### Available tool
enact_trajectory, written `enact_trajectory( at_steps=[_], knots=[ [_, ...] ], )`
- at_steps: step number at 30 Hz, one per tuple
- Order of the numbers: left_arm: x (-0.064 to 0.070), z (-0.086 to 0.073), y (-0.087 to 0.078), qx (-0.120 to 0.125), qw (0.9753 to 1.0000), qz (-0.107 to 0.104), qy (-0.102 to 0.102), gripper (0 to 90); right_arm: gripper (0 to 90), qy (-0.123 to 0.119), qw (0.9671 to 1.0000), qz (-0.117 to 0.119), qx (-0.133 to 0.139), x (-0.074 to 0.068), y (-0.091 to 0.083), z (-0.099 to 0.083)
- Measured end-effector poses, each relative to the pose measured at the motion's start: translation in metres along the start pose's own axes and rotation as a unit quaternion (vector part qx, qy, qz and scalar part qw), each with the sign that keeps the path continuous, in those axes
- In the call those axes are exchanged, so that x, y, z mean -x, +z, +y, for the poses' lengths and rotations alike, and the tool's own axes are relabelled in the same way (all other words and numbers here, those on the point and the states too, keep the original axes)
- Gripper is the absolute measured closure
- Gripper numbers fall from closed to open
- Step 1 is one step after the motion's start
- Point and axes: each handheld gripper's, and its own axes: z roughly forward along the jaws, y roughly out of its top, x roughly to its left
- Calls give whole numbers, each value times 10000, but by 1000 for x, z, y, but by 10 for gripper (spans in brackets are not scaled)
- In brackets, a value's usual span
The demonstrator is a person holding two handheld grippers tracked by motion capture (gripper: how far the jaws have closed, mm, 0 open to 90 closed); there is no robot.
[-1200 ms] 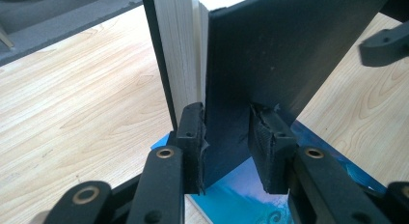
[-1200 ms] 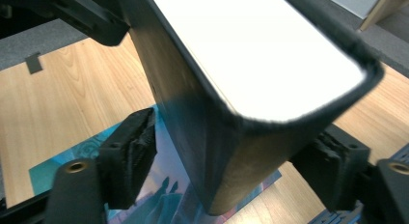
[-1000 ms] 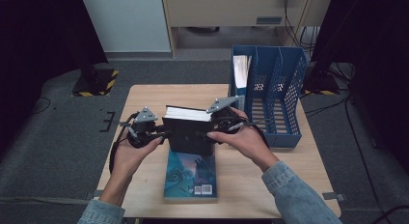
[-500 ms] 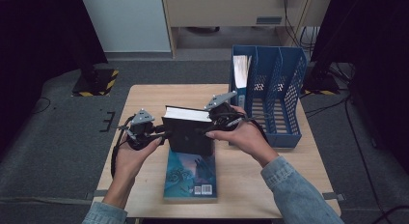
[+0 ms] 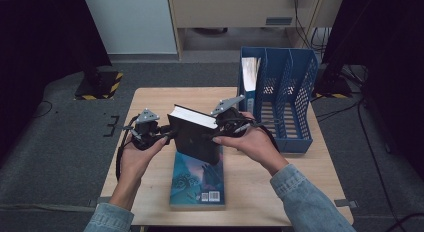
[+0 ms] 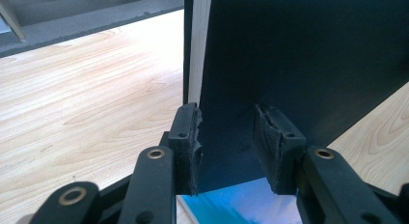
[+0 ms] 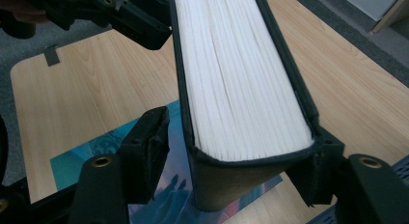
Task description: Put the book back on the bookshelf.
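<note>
Black rubber pads fill the bottom of my left gripper view, where the left gripper has its jaws on either side of the lower edge of the black book; the left pad presses against the cover by the page block, while the right pad sits on the dark face, so I read it as pinching the book's edge. In my right gripper view the right gripper straddles the book's thick end: the right jaw touches the cover, but the left jaw stands apart from it with a gap showing, so this claw is spread around the book rather than clamped on it. The cream page block runs away from me between the dark covers, and the other gripper is at the far upper left of that view. From the high view I see the book held tilted above the table, between my two hands, left gripper at its left side and right gripper at its right. Directly beneath it a blue paperback lies flat on the wooden table, its barcode end towards me. Further back and to the right stands a blue file rack with mesh dividers, and a white item stands in its leftmost slot.
</note>
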Motion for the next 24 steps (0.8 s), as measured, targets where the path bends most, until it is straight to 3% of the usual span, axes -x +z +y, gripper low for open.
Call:
enact_trajectory(
  at_steps=[24],
  knots=[
    [1,-1,0,57,10000,-28,46,598,347,-240,9995,163,-138,1,24,28]
  ],
)
